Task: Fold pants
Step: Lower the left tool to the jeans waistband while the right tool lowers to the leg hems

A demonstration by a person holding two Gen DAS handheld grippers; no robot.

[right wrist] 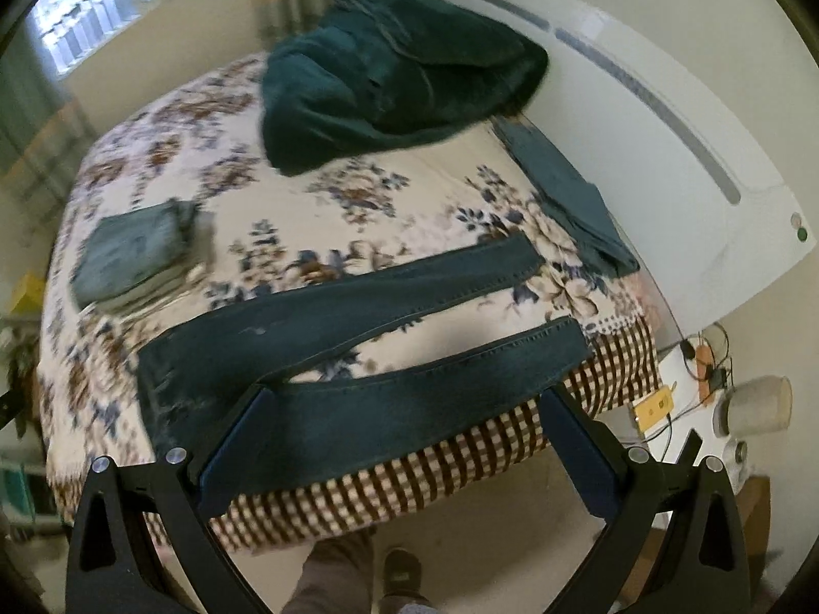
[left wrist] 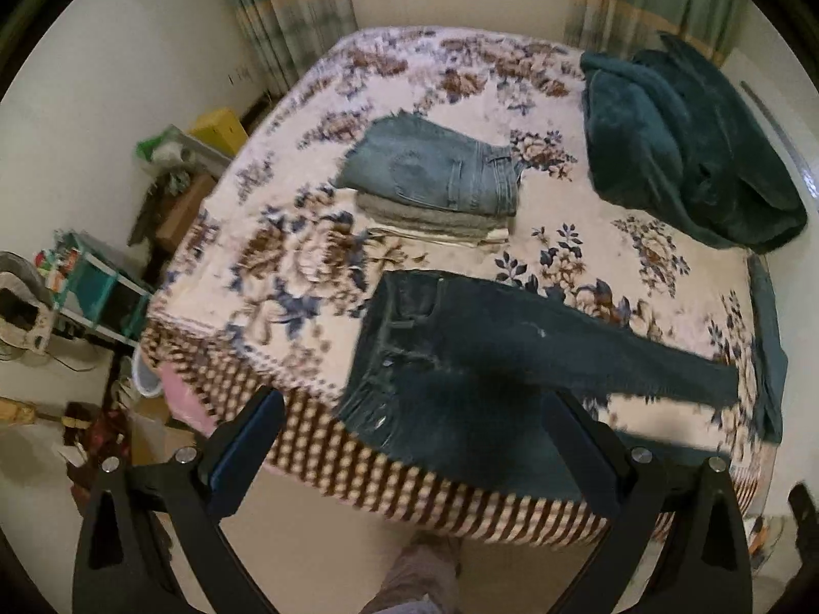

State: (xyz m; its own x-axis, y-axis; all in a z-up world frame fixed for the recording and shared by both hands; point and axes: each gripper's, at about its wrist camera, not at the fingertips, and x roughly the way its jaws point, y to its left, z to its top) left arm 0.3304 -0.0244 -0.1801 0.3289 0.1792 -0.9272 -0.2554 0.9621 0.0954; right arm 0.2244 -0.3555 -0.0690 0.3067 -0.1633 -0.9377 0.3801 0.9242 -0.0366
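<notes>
Dark blue jeans (left wrist: 491, 353) lie spread on the floral bedspread (left wrist: 307, 256) near the bed's front edge, waist to the left and legs to the right. In the right wrist view the jeans (right wrist: 317, 337) show two legs apart, the near leg hanging over the edge. My left gripper (left wrist: 414, 440) is open and empty, above the waist end. My right gripper (right wrist: 404, 435) is open and empty, above the near leg. A stack of folded pants (left wrist: 440, 179) with light blue jeans on top sits further back; it also shows in the right wrist view (right wrist: 133, 250).
A dark green blanket (left wrist: 686, 143) is heaped at the bed's far right. A folded dark green cloth (right wrist: 568, 194) lies by the white headboard (right wrist: 665, 117). Shelves and clutter (left wrist: 97, 286) stand left of the bed. A nightstand with cables (right wrist: 706, 399) stands right. The person's legs (right wrist: 353, 578) are below.
</notes>
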